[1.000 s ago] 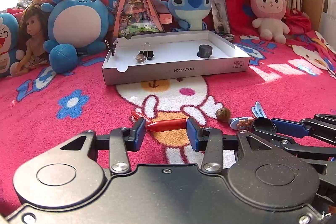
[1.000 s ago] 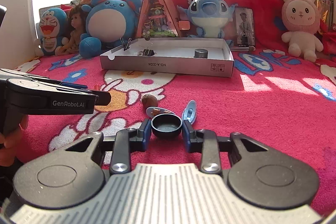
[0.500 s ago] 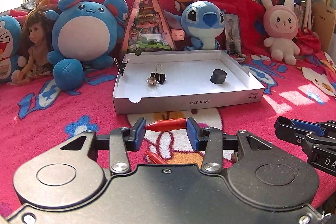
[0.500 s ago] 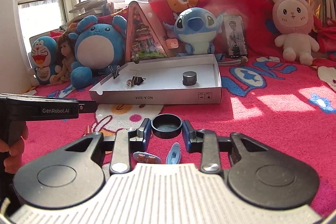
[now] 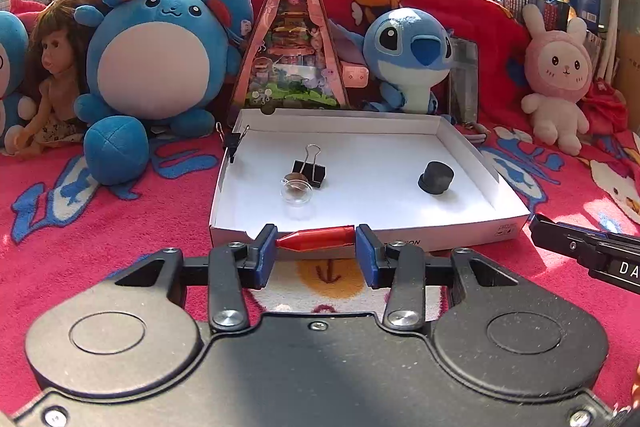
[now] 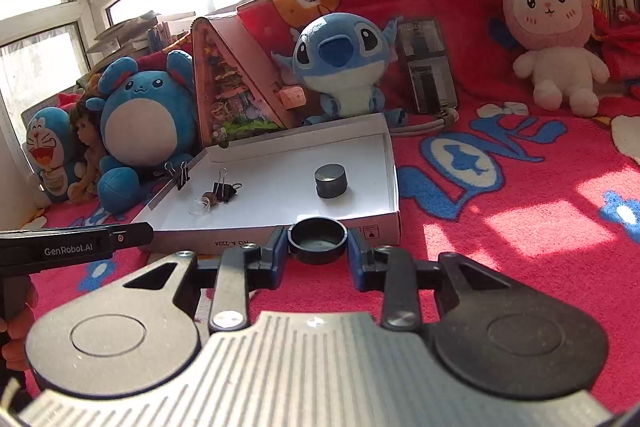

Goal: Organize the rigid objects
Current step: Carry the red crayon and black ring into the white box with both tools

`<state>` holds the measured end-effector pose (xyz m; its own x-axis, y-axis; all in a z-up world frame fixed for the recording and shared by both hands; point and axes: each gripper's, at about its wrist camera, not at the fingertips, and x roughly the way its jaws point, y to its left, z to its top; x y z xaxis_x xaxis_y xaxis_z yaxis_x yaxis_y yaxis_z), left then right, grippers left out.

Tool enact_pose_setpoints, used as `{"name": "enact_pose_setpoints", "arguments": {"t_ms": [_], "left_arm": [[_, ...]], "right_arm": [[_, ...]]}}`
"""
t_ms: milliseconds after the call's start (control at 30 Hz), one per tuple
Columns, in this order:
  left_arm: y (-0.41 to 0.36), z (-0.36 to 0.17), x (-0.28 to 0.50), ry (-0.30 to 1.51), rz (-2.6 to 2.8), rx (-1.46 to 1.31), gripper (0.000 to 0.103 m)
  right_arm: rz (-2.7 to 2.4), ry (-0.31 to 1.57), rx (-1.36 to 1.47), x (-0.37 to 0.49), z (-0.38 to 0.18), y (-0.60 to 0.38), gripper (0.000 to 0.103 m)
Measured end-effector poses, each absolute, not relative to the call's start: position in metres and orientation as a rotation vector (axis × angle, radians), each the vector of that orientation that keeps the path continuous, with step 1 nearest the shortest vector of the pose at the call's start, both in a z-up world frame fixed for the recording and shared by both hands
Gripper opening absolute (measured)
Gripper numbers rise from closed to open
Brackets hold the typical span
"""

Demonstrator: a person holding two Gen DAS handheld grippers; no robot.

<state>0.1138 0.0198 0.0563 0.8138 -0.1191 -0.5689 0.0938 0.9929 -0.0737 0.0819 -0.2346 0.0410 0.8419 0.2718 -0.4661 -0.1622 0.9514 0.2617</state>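
Left wrist view showed my left gripper (image 5: 315, 242) clamped on a red crayon (image 5: 316, 238) and my right gripper (image 6: 317, 242) gripping a black cap (image 6: 317, 235), both short of the white box (image 5: 320, 231), which already held a binder clip (image 5: 309, 170), a glass bead (image 5: 296, 191) and a black cylinder (image 5: 436, 178).

"GenRobot.AI" is printed on the left claw (image 6: 76, 247), and "NO. A-222A" stands upside down on the white box (image 6: 240, 244) front wall.

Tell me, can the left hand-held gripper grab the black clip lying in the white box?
Probably not right now. The left hand-held gripper is shut on a red crayon. The box has no lid, so the black clip lies uncovered.
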Motion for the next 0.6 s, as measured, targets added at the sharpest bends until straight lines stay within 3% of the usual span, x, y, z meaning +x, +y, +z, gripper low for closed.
{"name": "enact_pose_setpoints", "arguments": {"t_ms": [600], "left_arm": [[0.025, 0.036, 0.181, 0.743, -0.119, -0.059, 0.04]], "right_arm": [[0.217, 0.615, 0.214, 0.159, 0.046, -0.232, 0.038]]}}
